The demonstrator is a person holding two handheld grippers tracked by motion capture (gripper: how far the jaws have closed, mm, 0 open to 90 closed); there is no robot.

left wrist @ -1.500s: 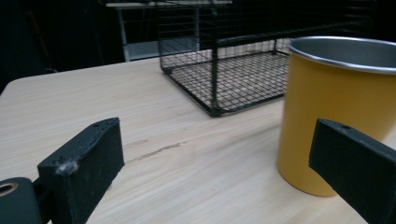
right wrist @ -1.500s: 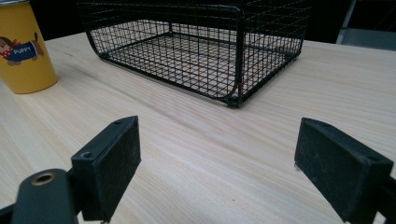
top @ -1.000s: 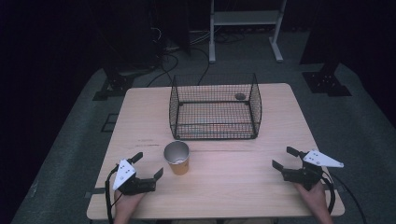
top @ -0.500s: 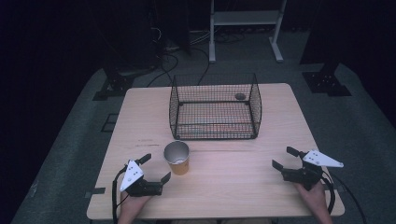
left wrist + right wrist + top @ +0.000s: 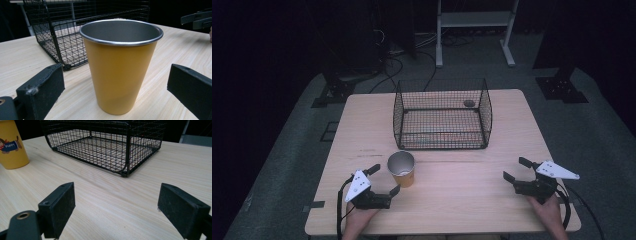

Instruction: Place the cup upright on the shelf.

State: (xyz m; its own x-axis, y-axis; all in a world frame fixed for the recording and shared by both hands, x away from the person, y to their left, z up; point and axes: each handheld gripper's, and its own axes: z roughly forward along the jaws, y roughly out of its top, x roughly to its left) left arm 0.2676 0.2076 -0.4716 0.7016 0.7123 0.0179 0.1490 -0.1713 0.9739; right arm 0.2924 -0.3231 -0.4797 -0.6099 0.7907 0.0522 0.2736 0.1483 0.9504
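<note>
A black wire basket (image 5: 442, 116) stood on the far middle of the pale wooden worktop (image 5: 362, 125), open at the top. A small dark round object (image 5: 469, 103) lay at its far right corner. Beyond the worktop stood a white metal frame (image 5: 472, 22) on grey carpet.

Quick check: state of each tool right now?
Left tool: open, jaws either side of the yellow cup, not touching it.
Right tool: open, holding nothing, above the table.

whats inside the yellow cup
The yellow cup shows bare grey metal walls inside, nothing sticking up. Its rim hides the bottom, so the floor cannot be checked.
</note>
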